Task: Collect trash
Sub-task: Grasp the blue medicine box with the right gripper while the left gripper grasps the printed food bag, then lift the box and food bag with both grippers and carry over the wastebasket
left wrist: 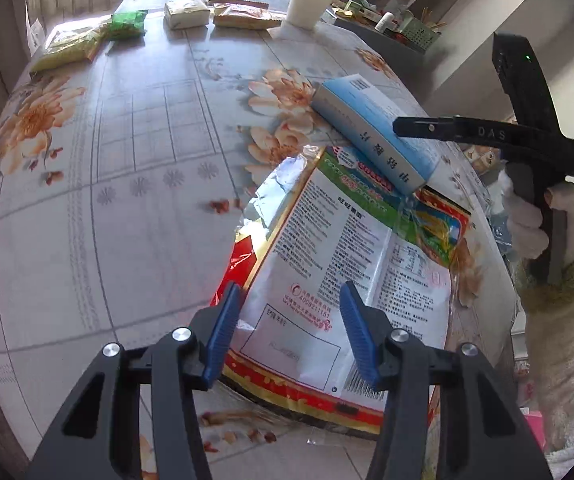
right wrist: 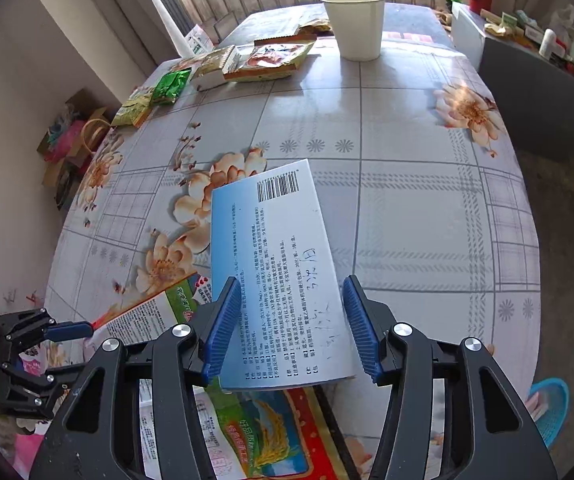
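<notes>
Here the blue box (right wrist: 283, 280) lies between the right gripper (right wrist: 291, 328)'s parted fingers; the snack bag (left wrist: 327, 280) between the left gripper (left wrist: 291, 332)'s, ungripped.

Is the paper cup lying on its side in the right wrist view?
No, the paper cup stands upright with its open mouth up, at the far end of the table.

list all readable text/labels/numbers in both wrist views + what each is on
"DAS": raised letters on the black right gripper.
"4008211151": phone number on the large red-and-white printed snack bag.
Handwritten pen marks on the pale blue-and-white flat medicine box: not legible.
Barcode digits and dense Chinese print on box and bag: too small to read.
Left gripper: no text.
</notes>
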Motion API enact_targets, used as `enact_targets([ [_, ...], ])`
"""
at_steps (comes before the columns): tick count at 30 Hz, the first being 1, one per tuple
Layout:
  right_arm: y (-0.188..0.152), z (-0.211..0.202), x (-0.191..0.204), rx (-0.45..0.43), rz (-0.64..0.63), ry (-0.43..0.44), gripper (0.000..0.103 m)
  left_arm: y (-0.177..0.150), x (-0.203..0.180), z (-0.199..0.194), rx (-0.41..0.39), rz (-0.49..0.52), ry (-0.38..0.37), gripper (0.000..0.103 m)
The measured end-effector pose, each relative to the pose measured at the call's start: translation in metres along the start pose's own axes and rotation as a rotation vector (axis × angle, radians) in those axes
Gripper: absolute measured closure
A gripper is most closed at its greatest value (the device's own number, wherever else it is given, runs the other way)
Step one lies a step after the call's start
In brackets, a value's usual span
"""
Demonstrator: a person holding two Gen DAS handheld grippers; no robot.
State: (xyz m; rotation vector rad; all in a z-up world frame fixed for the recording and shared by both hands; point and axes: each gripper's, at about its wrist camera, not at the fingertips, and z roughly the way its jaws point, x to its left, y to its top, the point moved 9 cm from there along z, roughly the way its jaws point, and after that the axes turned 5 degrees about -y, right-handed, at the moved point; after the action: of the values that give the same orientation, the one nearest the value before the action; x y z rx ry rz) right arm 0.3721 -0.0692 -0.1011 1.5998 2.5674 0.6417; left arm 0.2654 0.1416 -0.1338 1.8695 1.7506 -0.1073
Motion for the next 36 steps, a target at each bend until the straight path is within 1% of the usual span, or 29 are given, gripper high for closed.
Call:
enact_targets([
  [1, -0.001, -0.002, 0.003, 0.002, -0.011, -0.002, 0.039, -0.009, -0.006, -0.001, 0.007, -0.01, -0.02, 0.053],
  [2, -0.003, -0.002, 0.006, 0.01, -0.028, -0.009, 0.028, -0.017, -0.01, -0.003, 0.006, -0.021, -0.027, 0.053],
  [3, -0.005, 0.0, 0.012, 0.025, -0.054, -0.013, 0.022, -0.023, -0.013, -0.005, -0.002, -0.028, -0.028, 0.053],
  [4, -0.007, 0.003, 0.017, 0.044, -0.083, -0.017, 0.021, -0.029, -0.017, -0.006, -0.01, -0.028, -0.029, 0.053],
  [6, -0.012, 0.015, 0.024, 0.087, -0.132, -0.063, 0.02, -0.038, -0.023, -0.007, -0.022, -0.035, -0.034, 0.053],
  [9, -0.021, 0.032, 0.023, 0.12, -0.188, -0.16, 0.02, -0.05, -0.032, -0.009, -0.034, -0.061, -0.068, 0.053],
  [11, -0.025, 0.037, 0.023, 0.116, -0.195, -0.185, 0.022, -0.055, -0.036, -0.011, -0.04, -0.077, -0.088, 0.053],
  [13, -0.024, 0.035, 0.024, 0.09, -0.175, -0.176, 0.032, -0.06, -0.039, -0.015, -0.046, -0.08, -0.095, 0.053],
  [16, -0.025, 0.028, 0.02, 0.067, -0.128, -0.157, 0.032, -0.064, -0.043, -0.015, -0.052, -0.087, -0.101, 0.053],
  [18, -0.025, 0.019, 0.015, 0.04, -0.108, -0.171, 0.032, -0.065, -0.043, -0.016, -0.056, -0.087, -0.1, 0.053],
  [20, -0.028, 0.0, 0.01, -0.001, -0.07, -0.159, 0.033, -0.066, -0.042, -0.015, -0.064, -0.085, -0.089, 0.051],
  [22, -0.034, -0.027, 0.006, -0.057, -0.026, -0.131, 0.034, -0.065, -0.04, -0.015, -0.073, -0.088, -0.076, 0.048],
  [25, -0.057, -0.068, 0.007, -0.135, 0.002, -0.09, 0.034, -0.065, -0.036, -0.014, -0.073, -0.105, -0.082, 0.046],
  [27, -0.081, -0.082, 0.012, -0.154, 0.005, -0.067, 0.034, -0.065, -0.033, -0.011, -0.067, -0.114, -0.09, 0.046],
  [31, -0.129, -0.078, 0.026, -0.128, 0.0, -0.069, 0.034, -0.067, -0.035, -0.005, -0.055, -0.14, -0.109, 0.046],
  [34, -0.15, -0.066, 0.035, -0.101, -0.001, -0.071, 0.034, -0.064, -0.037, -0.003, -0.05, -0.143, -0.127, 0.046],
  [36, -0.158, -0.057, 0.042, -0.084, -0.008, -0.063, 0.034, -0.06, -0.039, -0.001, -0.046, -0.147, -0.146, 0.046],
])
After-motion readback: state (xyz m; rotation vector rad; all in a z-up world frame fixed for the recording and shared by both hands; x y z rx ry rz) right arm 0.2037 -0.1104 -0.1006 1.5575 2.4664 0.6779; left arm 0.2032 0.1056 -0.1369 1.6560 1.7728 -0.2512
